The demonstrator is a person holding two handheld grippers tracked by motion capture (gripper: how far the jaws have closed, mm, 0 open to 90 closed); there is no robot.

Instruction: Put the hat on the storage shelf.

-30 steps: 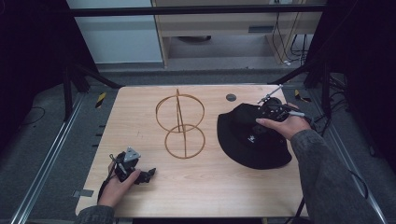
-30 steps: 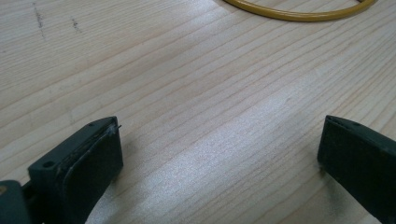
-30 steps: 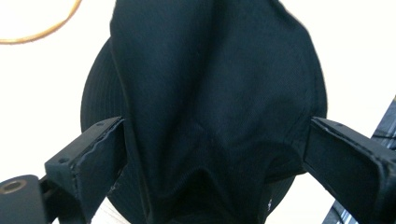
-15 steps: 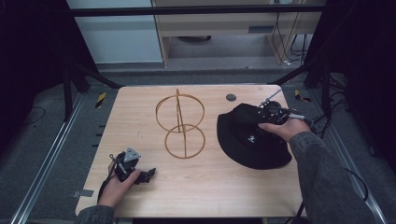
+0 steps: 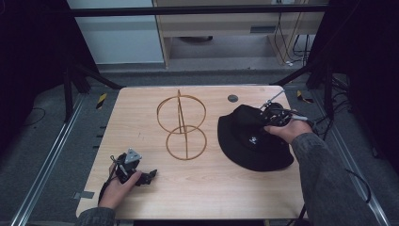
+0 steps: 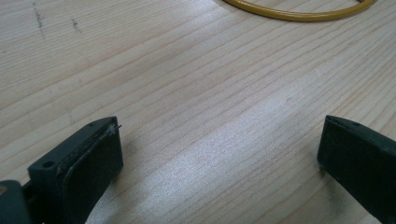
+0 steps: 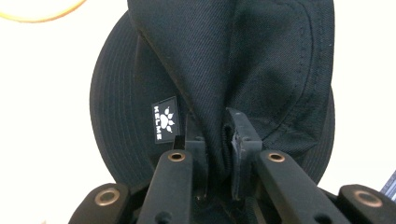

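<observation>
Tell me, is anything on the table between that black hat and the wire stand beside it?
Nothing visible. The right tongs have just been closing and now pinch a fold of the black hat. Between it and the wire stand lies bare table. The left tongs rest open, off to the side.

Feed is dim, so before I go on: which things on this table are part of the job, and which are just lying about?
In the job:
- black bucket hat, crown fabric pinched
- right gripper, shut on it
- wire hat stand, close beside the hat, likely its target

Lying about:
- left gripper, open, resting on the table
- small dark disc
</observation>
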